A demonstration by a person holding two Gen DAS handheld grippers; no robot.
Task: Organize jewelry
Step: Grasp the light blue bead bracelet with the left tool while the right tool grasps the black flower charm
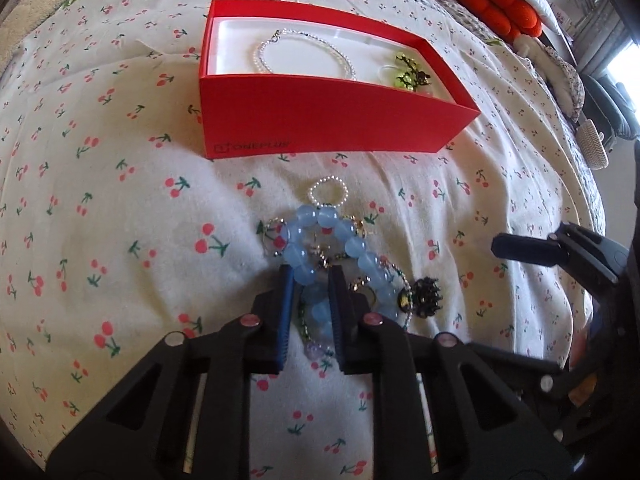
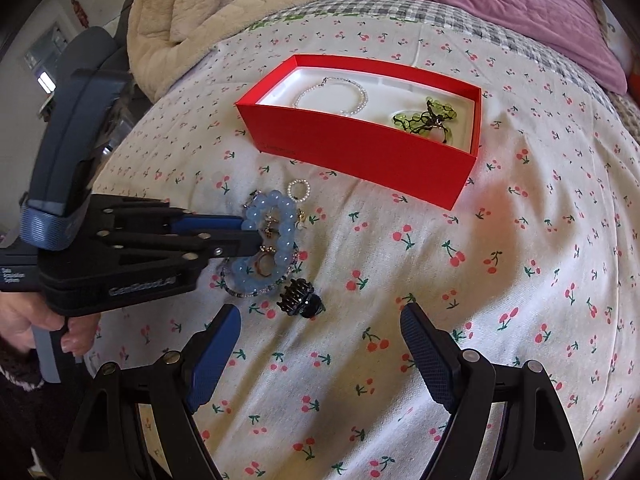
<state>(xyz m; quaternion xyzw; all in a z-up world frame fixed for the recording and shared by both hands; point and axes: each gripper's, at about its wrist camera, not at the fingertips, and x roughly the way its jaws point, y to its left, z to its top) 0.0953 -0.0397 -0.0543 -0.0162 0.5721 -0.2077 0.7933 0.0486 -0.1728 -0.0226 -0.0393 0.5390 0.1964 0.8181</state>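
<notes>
A red box (image 1: 320, 120) (image 2: 360, 152) lies on the cherry-print bedspread with a pearl necklace (image 1: 304, 54) (image 2: 352, 96) and a green and black piece (image 1: 410, 72) (image 2: 430, 118) inside. In front of it lies a pile: a blue bead bracelet (image 1: 352, 244) (image 2: 280, 216), a small pearl ring (image 1: 328, 192) (image 2: 299, 190), thin chains and a black hair claw (image 1: 426, 298) (image 2: 298, 300). My left gripper (image 1: 312, 276) (image 2: 248, 232) is shut on the blue bead bracelet at the pile. My right gripper (image 2: 320, 320) is open and empty, just right of the claw.
A beige blanket (image 2: 208, 12) and a purple blanket (image 2: 500, 0) lie at the far side of the bed. Orange cushions (image 1: 496, 0) sit at the far right. The bedspread (image 2: 480, 300) stretches bare to the right of the pile.
</notes>
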